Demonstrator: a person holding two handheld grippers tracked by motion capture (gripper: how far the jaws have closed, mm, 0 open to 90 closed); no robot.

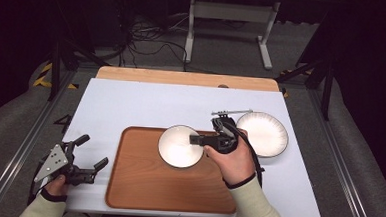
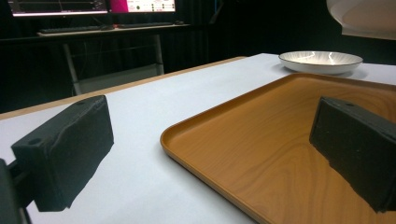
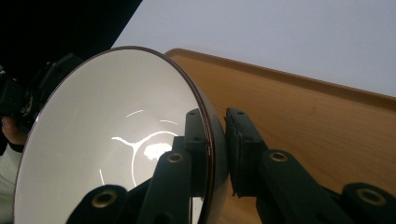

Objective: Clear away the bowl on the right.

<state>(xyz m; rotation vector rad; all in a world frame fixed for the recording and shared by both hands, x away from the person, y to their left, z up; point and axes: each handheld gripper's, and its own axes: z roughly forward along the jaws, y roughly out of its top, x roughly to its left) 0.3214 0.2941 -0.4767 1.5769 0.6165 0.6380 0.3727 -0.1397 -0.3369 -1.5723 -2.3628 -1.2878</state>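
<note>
white bowl (image 3: 107, 140) with dark rim, tilted, pinched at its wall by the right gripper (image 3: 217, 140): one black jaw inside the bowl, the other against its outer side. glossy inside with bright reflections. wooden tray (image 3: 303, 121) behind and below the bowl, on the white table (image 3: 280, 37). far left, past the rim, a dark gripper and part of a hand (image 3: 11, 130).

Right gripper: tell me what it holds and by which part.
The right gripper holds the white bowl by its rim, one jaw inside the wall and one outside, above the wooden tray. The left gripper is open and holds nothing.
</note>
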